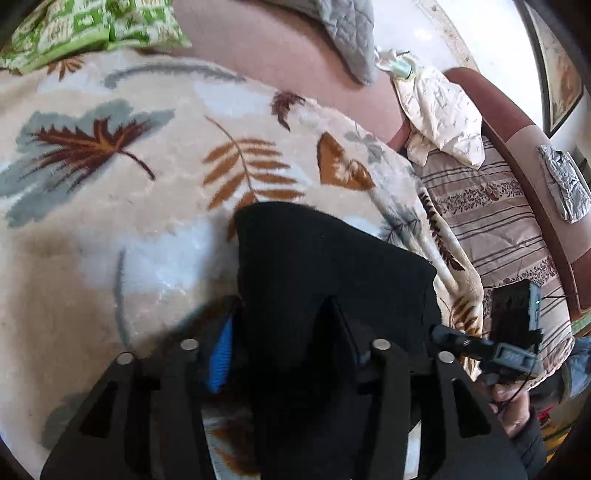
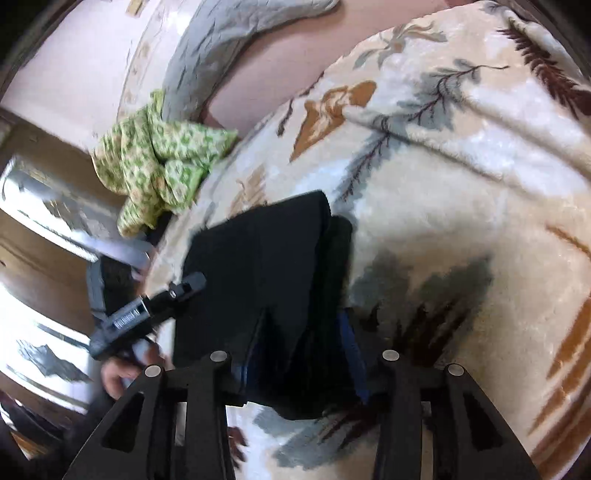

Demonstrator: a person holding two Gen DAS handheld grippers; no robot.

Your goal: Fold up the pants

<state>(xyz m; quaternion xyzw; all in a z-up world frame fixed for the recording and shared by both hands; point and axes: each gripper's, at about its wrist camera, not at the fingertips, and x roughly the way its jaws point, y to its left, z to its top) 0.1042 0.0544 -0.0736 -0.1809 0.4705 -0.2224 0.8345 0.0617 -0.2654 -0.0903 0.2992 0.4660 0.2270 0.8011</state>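
Observation:
The black pants (image 1: 325, 266) lie folded into a compact stack on a cream leaf-patterned blanket (image 1: 122, 206). My left gripper (image 1: 284, 325) sits over the near edge of the stack with its jaws apart, blue pads (image 1: 221, 350) on either side of the cloth. In the right wrist view the same black pants (image 2: 266, 266) lie between my right gripper's (image 2: 299, 332) spread fingers, blue pad (image 2: 354, 354) showing at the right. The left gripper (image 2: 162, 306) also shows at the left in that view, and the right gripper (image 1: 476, 347) shows at the right in the left wrist view.
A green patterned cloth (image 2: 155, 162) lies bunched at the blanket's far edge. A grey quilted cover (image 1: 343, 33) and pink sofa back (image 1: 266, 62) lie beyond. A cream garment (image 1: 443, 118) rests on a striped cover (image 1: 491, 221) to the right.

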